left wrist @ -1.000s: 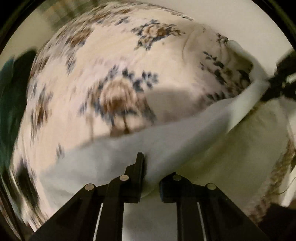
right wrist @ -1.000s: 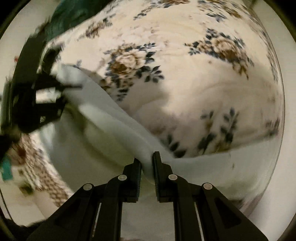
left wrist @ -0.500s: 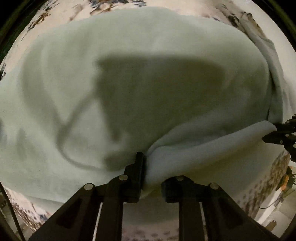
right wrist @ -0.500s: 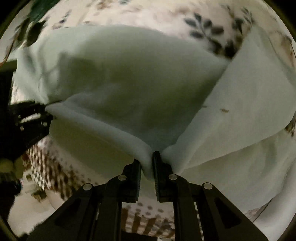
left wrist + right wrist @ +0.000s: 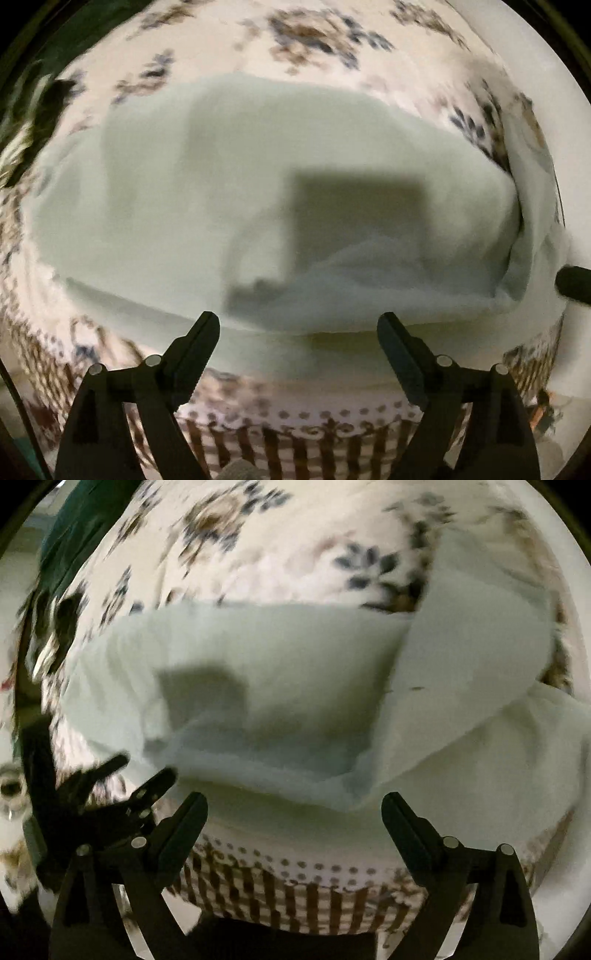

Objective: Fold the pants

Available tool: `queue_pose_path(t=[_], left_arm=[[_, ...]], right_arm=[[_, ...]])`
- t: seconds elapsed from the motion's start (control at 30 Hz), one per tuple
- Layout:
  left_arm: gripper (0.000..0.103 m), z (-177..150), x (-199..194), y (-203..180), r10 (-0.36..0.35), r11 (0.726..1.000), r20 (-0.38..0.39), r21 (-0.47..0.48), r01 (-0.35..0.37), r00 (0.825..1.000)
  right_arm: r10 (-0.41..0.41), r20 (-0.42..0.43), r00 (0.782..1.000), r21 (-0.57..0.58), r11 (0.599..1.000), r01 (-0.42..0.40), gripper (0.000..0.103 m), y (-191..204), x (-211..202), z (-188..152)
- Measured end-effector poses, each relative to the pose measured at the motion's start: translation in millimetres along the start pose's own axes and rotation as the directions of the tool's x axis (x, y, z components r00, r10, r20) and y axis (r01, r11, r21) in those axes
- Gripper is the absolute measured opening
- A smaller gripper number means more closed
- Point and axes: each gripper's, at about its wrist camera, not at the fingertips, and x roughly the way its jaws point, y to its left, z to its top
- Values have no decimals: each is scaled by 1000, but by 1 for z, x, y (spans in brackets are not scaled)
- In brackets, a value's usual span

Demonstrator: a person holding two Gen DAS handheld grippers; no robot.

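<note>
Your left tool (image 5: 297, 332) and right tool (image 5: 293, 812) both gaped wide, gripping nothing, above pale pants (image 5: 221, 192) lying folded on the floral bedspread (image 5: 314, 33).

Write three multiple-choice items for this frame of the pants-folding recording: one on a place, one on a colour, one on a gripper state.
1. Where do the pale mint-green fleece pants lie?
A. On the floral-print cream bedspread
B. In a basket
C. On a bare wooden floor

2. What colour is the flower print on the bedspread?
A. Red and yellow
B. Brown and dark blue
C. Plain pink

3. How does the left hand-held gripper stand?
A. Shut on the pants
B. Shut on nothing
C. Open, nothing between its fingers

Answers:
1 A, the bedspread shows around the pants on every visible side.
2 B, brown blooms with dark blue leaves show above the pants.
3 C, its fingers stand wide apart just short of the near fold; the right hand-held gripper is open too.
</note>
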Motion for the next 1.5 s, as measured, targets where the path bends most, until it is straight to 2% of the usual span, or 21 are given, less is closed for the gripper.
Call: queue_pose_path(t=[0.07,0.17,0.47,0.57,0.67,0.73,0.77,0.8,0.83,0.9,0.93,1.0,1.1,1.13,1.2,1.23,1.27,1.3,1.33,1.37,1.5], left_arm=[[87,5,-12,9,20,999,43,-39,-18,999],[87,24,-15,20,70,996,81,-63,-65,994],[87,79,-4,57,127,986,150,-129,-108,981],[87,88,3,61,146,981,151,-151,-123,978],[87,89,10,62,136,979,132,-168,-113,982],[87,87,11,60,120,979,122,-177,-98,985],[87,84,11,58,112,980,121,-178,-90,986],[87,81,10,55,105,981,120,-175,-83,987],[87,78,10,52,98,982,120,-170,-77,988],[87,70,7,46,88,985,123,-160,-67,989],[87,67,6,43,80,986,124,-156,-60,989],[87,59,5,37,67,987,125,-153,-48,990],[87,49,8,29,29,989,121,-150,-10,992],[87,46,11,26,14,990,114,-144,2,993],[87,42,20,18,10,992,99,-130,3,995],[87,41,24,15,10,993,89,-122,1,996],[87,40,28,13,9,993,77,-116,0,997],[87,39,31,12,8,993,68,-116,0,998],[87,38,34,12,2,993,62,-121,5,998],[87,38,35,13,-7,992,58,-126,14,998],[87,37,38,12,-7,992,49,-129,14,999]], right_arm=[[-144,59,988,29,989,142,97,-2,-14,4],[-232,103,967,72,972,225,97,-9,-26,24],[-239,160,958,149,965,216,97,-26,-9,68],[-277,179,944,193,951,243,97,-41,7,97],[-335,146,931,254,922,292,97,-66,31,130],[-330,89,940,285,912,294,94,-85,50,146],[-306,69,950,295,915,273,90,-92,56,149],[-298,60,953,308,913,266,70,-98,58,149],[-306,76,949,331,905,266,38,-106,53,145],[-254,164,953,416,894,167,18,-131,29,119],[-249,181,951,442,885,147,15,-139,21,108],[-257,223,940,525,844,106,15,-165,-2,69],[-268,224,937,675,736,49,15,-210,-17,0],[-259,191,947,726,686,41,15,-227,-9,-25],[-195,150,969,779,627,6,15,-249,14,-51],[-108,128,986,828,559,-46,16,-263,37,-69],[-43,132,990,853,514,-91,16,-271,51,-80],[20,165,986,868,471,-155,17,-277,62,-89],[61,215,975,877,426,-221,24,-280,68,-99],[64,263,963,880,392,-267,28,-283,67,-108],[-13,383,924,867,351,-355,45,-289,47,-124]])
